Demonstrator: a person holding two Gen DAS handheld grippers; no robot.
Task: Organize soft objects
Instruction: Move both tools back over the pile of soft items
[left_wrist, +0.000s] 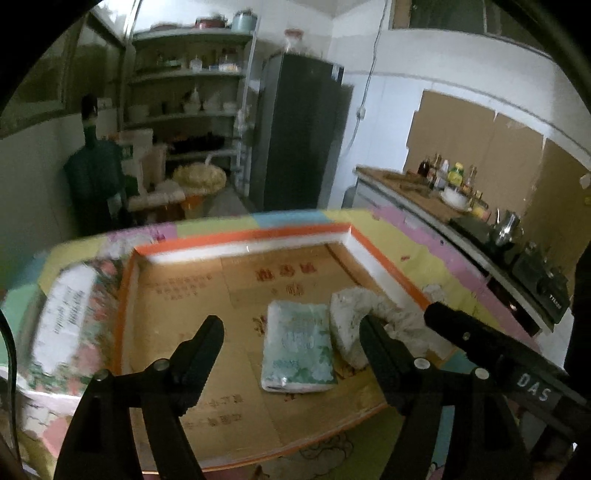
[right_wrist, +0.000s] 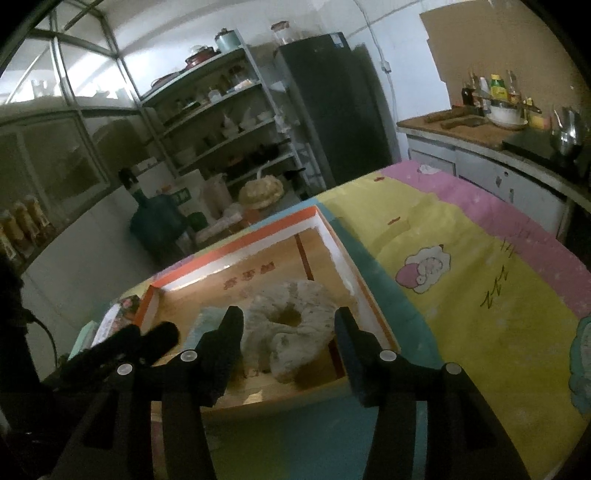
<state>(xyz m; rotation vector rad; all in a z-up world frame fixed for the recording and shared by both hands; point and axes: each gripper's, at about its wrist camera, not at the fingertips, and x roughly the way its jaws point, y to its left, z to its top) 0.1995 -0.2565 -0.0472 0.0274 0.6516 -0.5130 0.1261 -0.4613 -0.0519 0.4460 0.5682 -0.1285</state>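
Observation:
A shallow cardboard box with an orange rim (left_wrist: 236, 236) (right_wrist: 373, 302) lies on the patterned table cover. In it rest a green-white tissue pack (left_wrist: 297, 350) and, to its right, a crumpled whitish speckled cloth (left_wrist: 351, 317) (right_wrist: 291, 325) bunched into a ring. My left gripper (left_wrist: 291, 332) is open above the box, with the pack lying untouched below its fingers. My right gripper (right_wrist: 290, 321) is open over the cloth, pads apart from it. The right gripper's finger (left_wrist: 480, 339) shows at the right of the left wrist view, and the left gripper's finger (right_wrist: 147, 339) at the left of the right wrist view.
A flowered tissue package (left_wrist: 70, 317) lies left of the box on the table. The pastel cartoon cover (right_wrist: 480, 280) spreads to the right. Behind stand shelves (left_wrist: 192, 96), a dark fridge (left_wrist: 299, 129), a water jug (left_wrist: 94, 173) and a counter with bottles and a kettle (left_wrist: 461, 188).

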